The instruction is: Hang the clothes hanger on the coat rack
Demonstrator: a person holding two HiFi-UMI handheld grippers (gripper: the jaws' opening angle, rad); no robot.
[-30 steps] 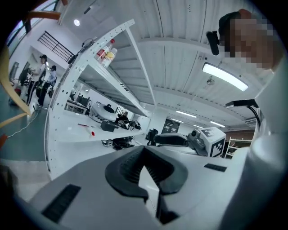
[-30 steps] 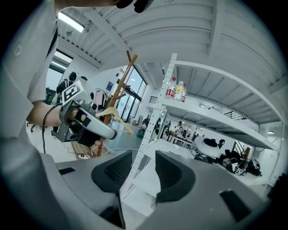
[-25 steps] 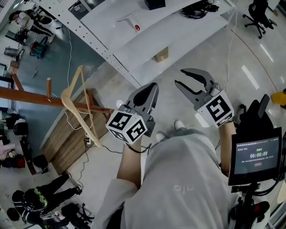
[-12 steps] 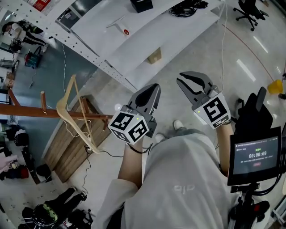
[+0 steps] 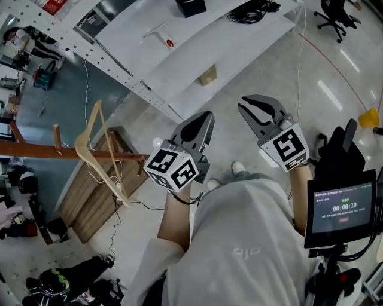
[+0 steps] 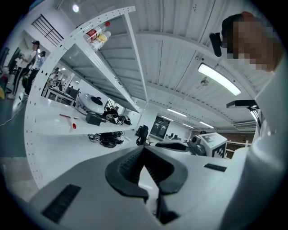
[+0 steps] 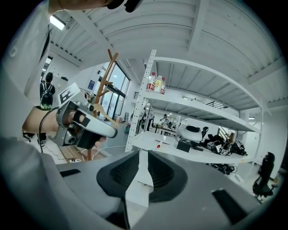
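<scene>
A pale wooden clothes hanger (image 5: 99, 152) hangs on the brown horizontal bar of the coat rack (image 5: 36, 149) at the left of the head view, apart from both grippers. My left gripper (image 5: 202, 119) is held in front of the person's body, right of the rack, with its jaws shut and nothing in them. My right gripper (image 5: 244, 104) sits beside it, also shut and empty. In the right gripper view the rack's post (image 7: 108, 72) and the hanger (image 7: 102, 113) show behind the left gripper (image 7: 96, 128). Both pairs of pads meet in the gripper views (image 6: 144, 150) (image 7: 139, 155).
White metal shelving (image 5: 197, 54) with cables and small items runs across the back. A wooden platform (image 5: 90, 191) lies under the rack. A small screen on a stand (image 5: 341, 209) is at the right, an office chair (image 5: 335, 12) at far right.
The right gripper's jaws have gone from open to shut with nothing between them. The hanger stays on the bar and the left gripper stays shut.
</scene>
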